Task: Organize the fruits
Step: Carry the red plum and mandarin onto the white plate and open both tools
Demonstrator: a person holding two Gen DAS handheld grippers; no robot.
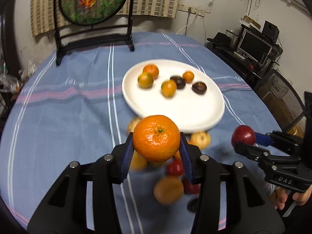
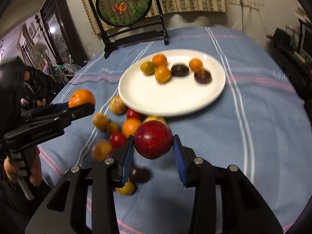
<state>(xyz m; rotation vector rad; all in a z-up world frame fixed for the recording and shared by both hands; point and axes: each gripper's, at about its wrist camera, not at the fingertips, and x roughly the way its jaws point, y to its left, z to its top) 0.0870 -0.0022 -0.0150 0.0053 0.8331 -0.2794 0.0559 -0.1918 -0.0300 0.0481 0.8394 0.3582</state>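
Left gripper (image 1: 156, 142): fingers (image 1: 127, 156) closed on a large tangerine (image 1: 156, 137), stem end facing the camera, lifted clear of the bench (image 1: 58, 117). Blue ribbed pads press its two sides. In the right wrist view the same tangerine (image 2: 81, 97) sits at 9 o'clock, pinched in the left gripper (image 2: 81, 105).

Right gripper (image 2: 154, 146): fingers (image 2: 178, 156) closed on a red plum (image 2: 153, 139), speckled skin, also held above the bench (image 2: 253, 126). The left wrist view shows that plum (image 1: 243, 135) at 3 o'clock in the right gripper (image 1: 246, 142).

White plate (image 1: 175, 109) lies at 12 o'clock from the left gripper, on a blue striped cloth. On its far half: four small orange-green citrus (image 1: 145, 80) and two dark brown fruits (image 1: 199, 87). Near half of the plate (image 2: 165, 101) is bare.

Loose pile (image 2: 117, 128) on the cloth just off the plate's near rim, at 10 o'clock from the right gripper: small red fruits, orange citrus and brownish-yellow fruits, several touching. Motion blur; exact count cannot be told. One dark fruit (image 2: 139, 174) and one yellow fruit (image 2: 126, 188) lie under the right gripper's left finger.

Round embroidered screen (image 1: 93, 2) in a black stand occupies the bench's far edge at 11 o'clock.
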